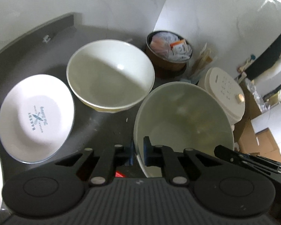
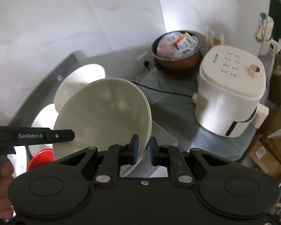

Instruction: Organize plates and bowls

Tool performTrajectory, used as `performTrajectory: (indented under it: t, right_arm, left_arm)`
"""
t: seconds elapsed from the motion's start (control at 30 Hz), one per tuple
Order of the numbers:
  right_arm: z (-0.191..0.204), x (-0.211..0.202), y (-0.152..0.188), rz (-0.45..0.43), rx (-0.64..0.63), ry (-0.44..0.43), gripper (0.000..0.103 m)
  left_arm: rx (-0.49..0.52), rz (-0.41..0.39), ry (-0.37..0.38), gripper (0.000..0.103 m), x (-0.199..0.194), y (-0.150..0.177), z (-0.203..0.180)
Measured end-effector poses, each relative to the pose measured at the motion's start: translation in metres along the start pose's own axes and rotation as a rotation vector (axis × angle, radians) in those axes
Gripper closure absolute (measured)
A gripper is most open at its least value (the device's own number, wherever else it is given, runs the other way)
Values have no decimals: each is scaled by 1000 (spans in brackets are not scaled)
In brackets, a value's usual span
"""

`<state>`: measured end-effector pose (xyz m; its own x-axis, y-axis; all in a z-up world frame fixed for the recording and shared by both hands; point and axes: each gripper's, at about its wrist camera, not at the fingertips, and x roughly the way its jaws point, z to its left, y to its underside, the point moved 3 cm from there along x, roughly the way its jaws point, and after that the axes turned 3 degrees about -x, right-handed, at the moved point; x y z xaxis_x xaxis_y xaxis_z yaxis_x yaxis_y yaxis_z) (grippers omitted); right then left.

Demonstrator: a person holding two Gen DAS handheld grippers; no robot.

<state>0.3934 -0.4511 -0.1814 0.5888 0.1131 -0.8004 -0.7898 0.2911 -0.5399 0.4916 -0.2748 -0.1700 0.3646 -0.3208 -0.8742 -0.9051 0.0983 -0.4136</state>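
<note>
Left wrist view: left gripper [image 1: 138, 151] pinches the near rim of a pale green bowl [image 1: 183, 118], one pad outside the wall, one inside. The bowl is held up and tilted over the dark counter [image 1: 106, 125]. Just beyond it a white bowl [image 1: 110, 75] sits upright; a printed plate [image 1: 36, 119] lies to its left, apart from it. A pot of packets [image 1: 168, 51] and a white cooker [image 1: 224, 95] stand behind.

Right wrist view: right gripper [image 2: 144, 149] straddles the same bowl's opposite rim; the inner pad touches the wall, but a gap shows at the outer pad, so I cannot tell whether it is clamped. A red dish [image 2: 41, 159] shows low left.

Judgement: mid-carry. Nesting into the white bowl looks the likely next move: level it, centre it above, lower it, then release both sides.
</note>
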Motion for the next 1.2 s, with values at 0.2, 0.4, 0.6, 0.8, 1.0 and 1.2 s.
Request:
performTrajectory:
  t: [0.2, 0.4, 0.6, 0.8, 1.0, 1.2]
  right_arm:
    - [12, -22, -6, -51, -52, -31, 91]
    - [30, -41, -7, -88, -104, -80, 91]
    - [49, -53, -2, -108, -149, -117, 91]
    - [66, -60, 6, -114, -184, -148, 91]
    - [81, -61, 17, -98, -209, -172, 91]
    - [92, -57, 29, -66, -232, -180, 91]
  left_arm:
    - [-23, -69, -9, 94, -34, 2, 0]
    - [-66, -127, -38, 94, -66, 14, 8]
    - [-110, -160, -66, 94, -92, 27, 20]
    - [-149, -168, -95, 94, -108, 43, 32]
    - [-180, -164, -120, 94, -115, 60, 45]
    - [-200, -144, -143, 94, -114, 76, 57]
